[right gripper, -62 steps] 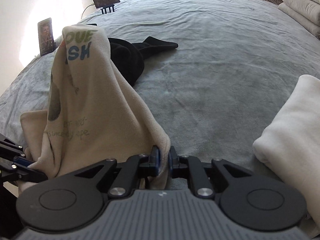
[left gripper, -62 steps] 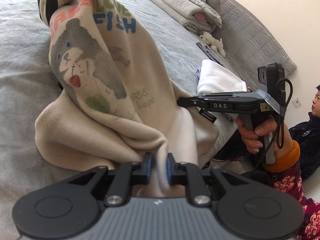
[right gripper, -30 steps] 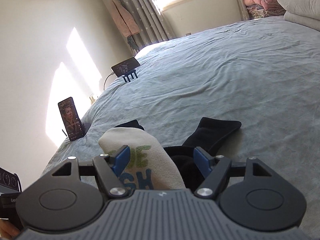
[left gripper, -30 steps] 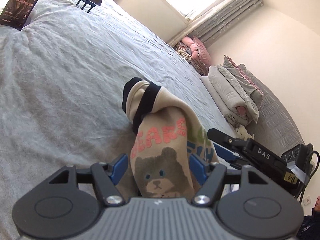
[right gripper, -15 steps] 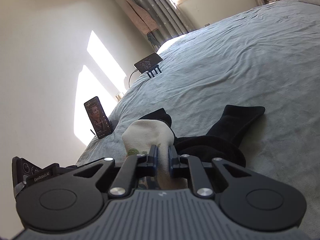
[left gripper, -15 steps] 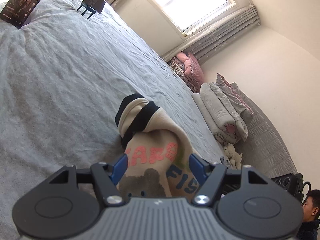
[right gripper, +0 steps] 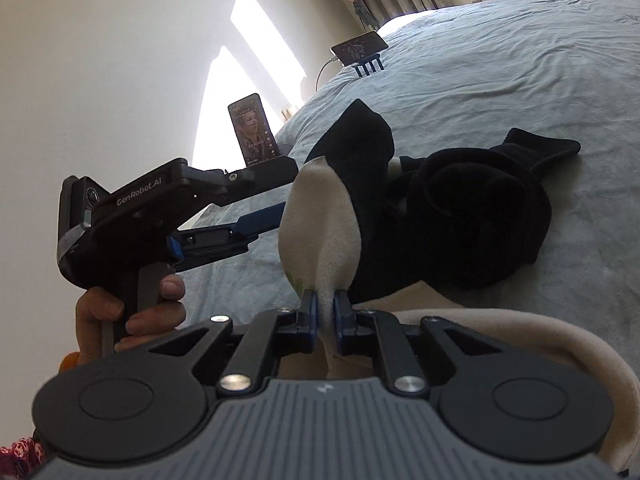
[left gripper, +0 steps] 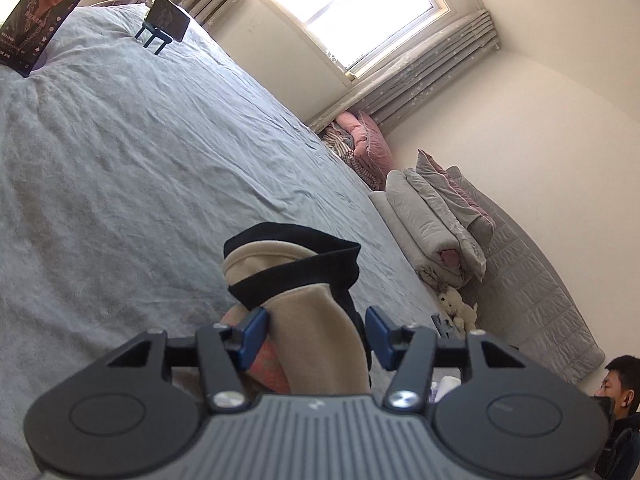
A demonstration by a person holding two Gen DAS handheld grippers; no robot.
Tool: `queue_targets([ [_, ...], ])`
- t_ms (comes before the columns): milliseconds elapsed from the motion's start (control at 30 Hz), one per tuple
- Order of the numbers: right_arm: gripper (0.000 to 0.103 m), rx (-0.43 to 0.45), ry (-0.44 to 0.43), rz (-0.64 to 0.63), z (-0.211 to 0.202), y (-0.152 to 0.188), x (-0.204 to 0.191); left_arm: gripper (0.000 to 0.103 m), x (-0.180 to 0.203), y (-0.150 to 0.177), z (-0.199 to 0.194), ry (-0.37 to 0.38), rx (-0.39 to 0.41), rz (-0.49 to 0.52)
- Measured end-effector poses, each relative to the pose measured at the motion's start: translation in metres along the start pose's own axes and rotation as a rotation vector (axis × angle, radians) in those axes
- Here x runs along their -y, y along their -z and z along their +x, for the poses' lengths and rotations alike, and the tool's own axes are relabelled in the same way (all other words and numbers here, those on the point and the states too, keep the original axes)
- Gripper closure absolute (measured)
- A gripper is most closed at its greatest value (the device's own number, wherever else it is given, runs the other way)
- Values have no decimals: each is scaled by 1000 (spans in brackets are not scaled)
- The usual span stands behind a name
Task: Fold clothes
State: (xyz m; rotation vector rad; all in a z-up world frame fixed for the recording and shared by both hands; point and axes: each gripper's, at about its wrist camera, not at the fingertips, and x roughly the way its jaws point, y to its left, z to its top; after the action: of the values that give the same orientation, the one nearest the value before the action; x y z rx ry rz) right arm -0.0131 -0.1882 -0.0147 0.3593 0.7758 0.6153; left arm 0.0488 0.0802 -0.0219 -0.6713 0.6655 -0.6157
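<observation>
Right tongs [right gripper: 325, 312] pinch beige sweatshirt [right gripper: 320, 232]; left tongs [left gripper: 316, 330] closing around it, pads apart.

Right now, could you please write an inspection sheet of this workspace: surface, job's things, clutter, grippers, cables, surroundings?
Surface: grey bedspread, wrinkled.
Job's things: cream sweatshirt with black trim, bunched and lifted; its black parts lie on the bed.
Clutter: two phones, one upright, one on a blue stand; folded bedding; plush toy.
Grippers: right gripper shut on a cream fold; left gripper closing, cream fabric between its jaws, one pad not yet pressing.
Cables: a cable leads to the phone on the stand.
Surroundings: bright window, curtains, cream walls; a person sits at the edge of the view.
</observation>
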Motion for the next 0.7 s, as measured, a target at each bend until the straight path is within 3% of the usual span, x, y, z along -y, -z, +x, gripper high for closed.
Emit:
queue_targets([
  [67,91,-11,8,-1,1,4,0,78,0,4,6,-17,-18,2],
  [167,91,-7,13,0,-1,5,3,93,2,9,11,-36,-27,31],
  [300,87,21,20,-14,-9,2,4,96,11,13,10,-23,-21,98],
  [433,84,101,44,-7,-27,-4,12,96,20,18,1,50,-20,157],
  [467,81,128,60,-7,-31,-6,13,96,22,19,-2,70,-23,173],
  [533,52,170,72,4,-37,-8,18,96,27,23,-6,113,-29,210],
  [600,39,208,73,19,-43,-10,23,96,34,27,-10,149,-38,247],
  [700,39,240,59,29,-49,-12,26,96,42,34,-12,201,-62,292],
])
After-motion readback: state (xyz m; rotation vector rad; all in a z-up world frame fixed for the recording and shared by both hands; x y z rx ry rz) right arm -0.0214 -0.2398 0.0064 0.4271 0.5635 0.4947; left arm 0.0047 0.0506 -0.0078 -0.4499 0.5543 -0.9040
